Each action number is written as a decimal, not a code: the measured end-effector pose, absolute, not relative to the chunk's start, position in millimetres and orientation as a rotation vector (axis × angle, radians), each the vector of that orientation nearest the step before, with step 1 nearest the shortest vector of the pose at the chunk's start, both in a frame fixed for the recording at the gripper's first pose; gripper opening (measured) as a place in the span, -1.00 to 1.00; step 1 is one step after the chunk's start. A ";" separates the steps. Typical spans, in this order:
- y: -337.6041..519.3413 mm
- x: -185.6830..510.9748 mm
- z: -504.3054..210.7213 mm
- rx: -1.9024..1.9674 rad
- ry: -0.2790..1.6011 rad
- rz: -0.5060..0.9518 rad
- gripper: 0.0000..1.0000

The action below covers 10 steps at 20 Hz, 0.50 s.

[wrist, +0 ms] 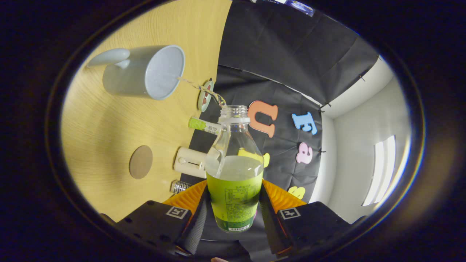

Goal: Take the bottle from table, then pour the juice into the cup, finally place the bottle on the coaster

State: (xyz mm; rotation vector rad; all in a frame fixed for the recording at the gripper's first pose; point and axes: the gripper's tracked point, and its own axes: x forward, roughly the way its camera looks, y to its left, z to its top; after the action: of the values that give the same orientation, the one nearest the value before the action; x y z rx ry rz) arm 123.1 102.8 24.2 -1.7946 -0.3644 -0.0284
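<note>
Tool (233,203) around tilted bottle (235,174), neck toward cup (145,72).

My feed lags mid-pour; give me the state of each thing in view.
Clear glass bottle with green label: uncapped, tilted, gripped, pouring.
Thin juice stream: running from bottle mouth into cup.
Pale blue mug: open, receiving juice.
Round brown coaster: bare.
Gripper: shut on bottle.

Gripper (235,203) tilted sideways, apparently clamped.
</note>
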 end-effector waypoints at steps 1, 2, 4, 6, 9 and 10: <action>102.2 123.5 24.2 -1.795 -0.363 -0.030 0.52; 102.4 123.5 24.3 -1.795 -0.363 -0.030 0.53; 101.9 124.3 24.3 -1.790 -0.362 -0.031 0.52; 102.2 123.7 24.4 -1.793 -0.355 -0.030 0.52; 103.7 122.8 24.4 -1.811 -0.355 -0.025 0.52; 104.4 122.9 24.5 -1.815 -0.357 -0.023 0.52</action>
State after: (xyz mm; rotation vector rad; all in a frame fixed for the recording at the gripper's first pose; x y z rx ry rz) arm 122.9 104.4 24.5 -1.8152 -0.3574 -0.0225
